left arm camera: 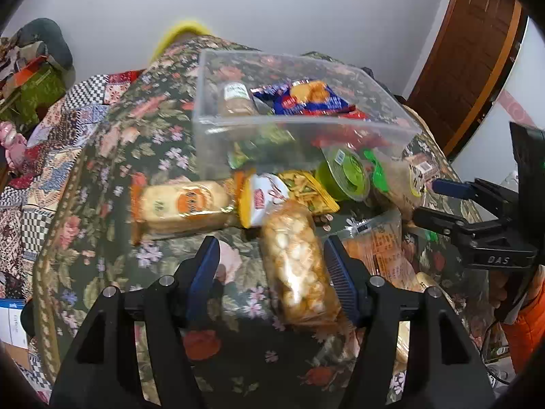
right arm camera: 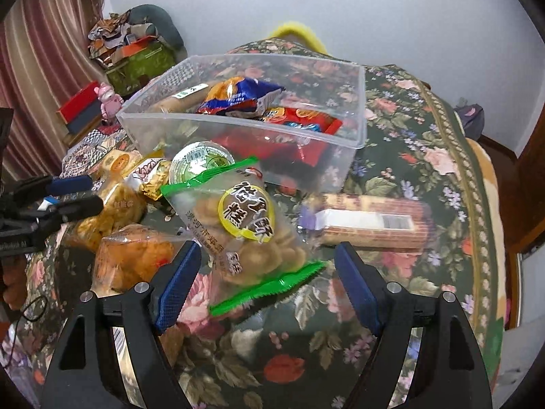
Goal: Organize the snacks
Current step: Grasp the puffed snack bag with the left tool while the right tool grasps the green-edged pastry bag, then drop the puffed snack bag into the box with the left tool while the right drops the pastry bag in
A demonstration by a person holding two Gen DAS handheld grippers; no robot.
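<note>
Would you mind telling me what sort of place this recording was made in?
Probably a lived-in room at home: a floral tablecloth, striped curtains and a wooden door.

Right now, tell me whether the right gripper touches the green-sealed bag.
Apart. The right wrist view shows the right gripper open, with clear gaps between both pads and the green-sealed bag.

1. Clear plastic bin: front wall is veiling the green and red packets behind it; their print is staying unreadable.
2. Orange packet: right finger of the left gripper is covering its near end.
3. Long biscuit pack: motion blur is smearing its label.
4. Orange sleeve: frame edge is cutting it off.
</note>
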